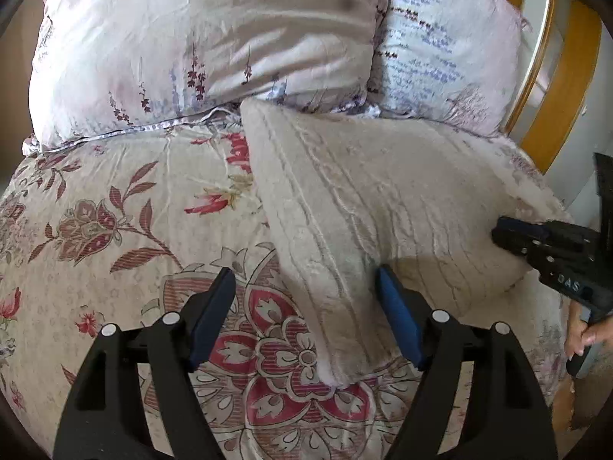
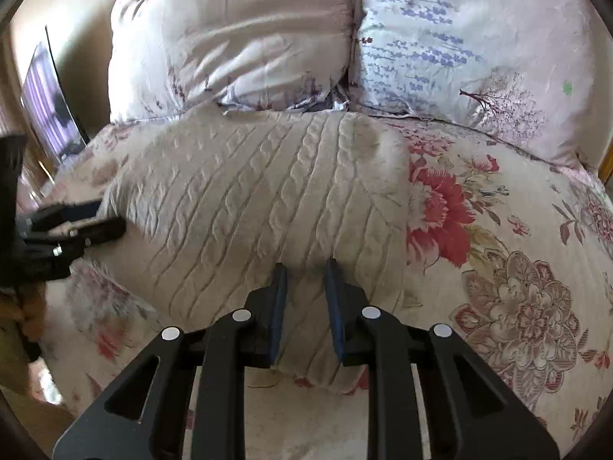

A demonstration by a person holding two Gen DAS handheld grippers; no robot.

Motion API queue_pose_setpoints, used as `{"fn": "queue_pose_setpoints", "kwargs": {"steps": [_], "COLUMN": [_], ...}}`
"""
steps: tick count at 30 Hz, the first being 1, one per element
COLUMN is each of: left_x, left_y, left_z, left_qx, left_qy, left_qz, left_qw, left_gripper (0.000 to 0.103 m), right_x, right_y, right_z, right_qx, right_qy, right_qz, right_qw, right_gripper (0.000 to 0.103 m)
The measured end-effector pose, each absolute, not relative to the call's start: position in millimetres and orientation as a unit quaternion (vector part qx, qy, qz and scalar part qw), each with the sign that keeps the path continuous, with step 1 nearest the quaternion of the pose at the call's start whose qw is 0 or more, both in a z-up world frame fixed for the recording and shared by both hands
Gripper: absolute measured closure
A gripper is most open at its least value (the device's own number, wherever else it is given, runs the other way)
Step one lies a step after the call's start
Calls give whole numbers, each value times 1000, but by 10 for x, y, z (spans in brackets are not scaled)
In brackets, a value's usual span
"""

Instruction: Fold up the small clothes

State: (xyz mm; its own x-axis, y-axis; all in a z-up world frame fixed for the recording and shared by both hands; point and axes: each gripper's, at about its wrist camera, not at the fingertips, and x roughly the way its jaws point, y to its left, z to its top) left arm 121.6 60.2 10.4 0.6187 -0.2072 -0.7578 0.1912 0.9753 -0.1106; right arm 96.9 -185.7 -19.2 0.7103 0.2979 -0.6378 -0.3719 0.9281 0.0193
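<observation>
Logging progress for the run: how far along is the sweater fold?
Done: the cream cable-knit sweater already looks folded into a compact slab on the floral bedspread. In hand: right gripper stands part-open over its near edge, left gripper wide open at a corner. Left: any final fold, not shown.

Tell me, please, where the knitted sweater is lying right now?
The sweater lies on the flowered bedspread, just below the two pillows, between both tools.

Left gripper [image 1: 306,280]: jaws spread wide, blue pads [image 1: 398,314] facing inward, pointing toward the far side. Right gripper [image 2: 306,264]: jaws parted by a narrow gap, set to the right. A hand [image 1: 588,335] grips its handle.
</observation>
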Motion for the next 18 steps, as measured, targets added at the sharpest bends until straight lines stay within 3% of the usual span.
{"fn": "queue_pose_setpoints", "kwargs": {"steps": [5,6,7,9,13,18], "left_x": [1160,1125,1075,975,841,729], "left_y": [560,572,583,585,580,562], "left_z": [99,126,158,195,201,172], "left_qx": [4,0,-2,-2,-18,-30], "left_qy": [409,404,395,384,383,387], "left_qz": [-99,-101,-104,-106,-106,-86], "left_qw": [907,909,913,917,918,918], "left_gripper": [26,25,22,17,8,4], "right_x": [869,834,795,679,537,472], "right_y": [-1789,-1813,-1846,-1914,-1995,-2070], "right_z": [-191,-163,-135,-68,-19,-94], "right_qx": [-71,-61,-51,-33,-30,-3], "right_qy": [319,317,314,296,275,283], "right_qz": [154,153,154,147,127,118], "right_qw": [932,934,936,943,953,952], "right_gripper": [80,73,51,25,22,21]}}
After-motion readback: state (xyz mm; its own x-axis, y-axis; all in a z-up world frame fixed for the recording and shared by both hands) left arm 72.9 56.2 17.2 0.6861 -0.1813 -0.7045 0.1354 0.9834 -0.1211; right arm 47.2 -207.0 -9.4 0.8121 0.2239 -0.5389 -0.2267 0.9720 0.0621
